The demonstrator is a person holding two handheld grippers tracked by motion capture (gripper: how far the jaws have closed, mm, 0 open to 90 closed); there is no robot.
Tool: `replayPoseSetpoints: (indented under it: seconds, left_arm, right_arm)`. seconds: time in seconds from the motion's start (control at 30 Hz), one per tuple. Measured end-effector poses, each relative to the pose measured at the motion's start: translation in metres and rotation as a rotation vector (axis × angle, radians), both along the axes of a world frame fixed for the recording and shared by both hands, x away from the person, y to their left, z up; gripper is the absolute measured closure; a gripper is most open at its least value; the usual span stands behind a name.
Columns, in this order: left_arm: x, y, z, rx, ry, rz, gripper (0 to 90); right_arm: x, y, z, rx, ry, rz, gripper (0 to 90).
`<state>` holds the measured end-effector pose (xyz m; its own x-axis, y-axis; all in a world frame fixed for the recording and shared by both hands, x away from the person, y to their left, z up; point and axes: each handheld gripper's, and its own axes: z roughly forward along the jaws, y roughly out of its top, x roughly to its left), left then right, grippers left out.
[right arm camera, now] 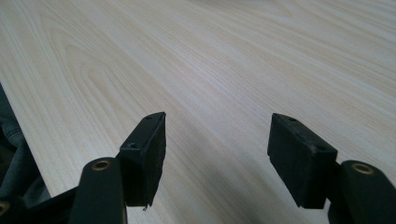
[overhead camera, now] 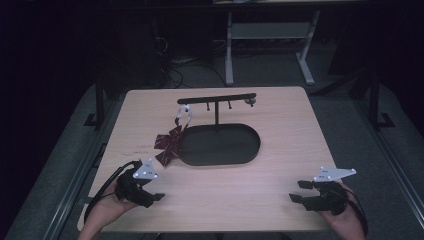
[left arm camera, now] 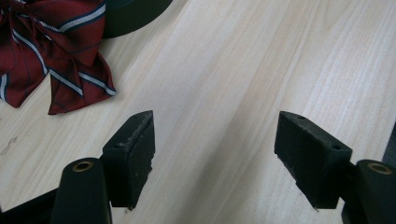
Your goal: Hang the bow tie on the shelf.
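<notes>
A dark red bow tie with pale stripes (overhead camera: 170, 142) lies on the wooden table, against the left end of a black oval tray (overhead camera: 220, 145); its white strap (overhead camera: 184, 114) loops up toward the stand's crossbar (overhead camera: 216, 98). In the left gripper view the bow tie (left arm camera: 51, 51) lies at the upper left, beyond the jaws. My left gripper (overhead camera: 154, 198) rests near the front left of the table, open and empty, below the bow tie. My right gripper (overhead camera: 299, 191) sits at the front right, open, with bare wood between its jaws (right arm camera: 215, 154).
The black stand rises from the tray on a thin post (overhead camera: 216, 112), with small pegs under the crossbar and a pale knob (overhead camera: 251, 102) at its right end. The table's front edge (overhead camera: 210, 230) runs just under both hands. Dark floor, cables and a desk frame (overhead camera: 270, 35) lie beyond.
</notes>
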<state>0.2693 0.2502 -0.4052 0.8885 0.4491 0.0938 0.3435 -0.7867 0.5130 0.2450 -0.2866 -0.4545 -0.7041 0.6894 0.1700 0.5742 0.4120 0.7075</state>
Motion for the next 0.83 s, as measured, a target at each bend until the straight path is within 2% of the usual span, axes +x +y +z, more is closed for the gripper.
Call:
replayPoseSetpoints:
  seconds: [0.17, 0.37, 0.63, 0.83]
  left_arm:
    - [-0.004, 0.000, -0.004, 0.003, -0.002, 0.006, 28.3]
    - [-0.008, 0.000, -0.008, -0.016, -0.032, 0.018, 28.1]
    - [-0.015, -0.002, -0.016, -0.032, -0.041, 0.025, 27.6]
    - [-0.019, -0.006, -0.020, -0.022, -0.052, 0.021, 27.5]
  right_arm:
    - [0.000, 0.000, 0.000, 0.002, -0.003, 0.001, 36.6]
    - [0.000, 0.000, 0.000, 0.004, -0.004, 0.000, 36.6]
    - [0.000, 0.000, 0.000, 0.003, -0.004, 0.002, 36.6]
    - [0.000, -0.002, 0.000, 0.009, -0.004, 0.004, 36.6]
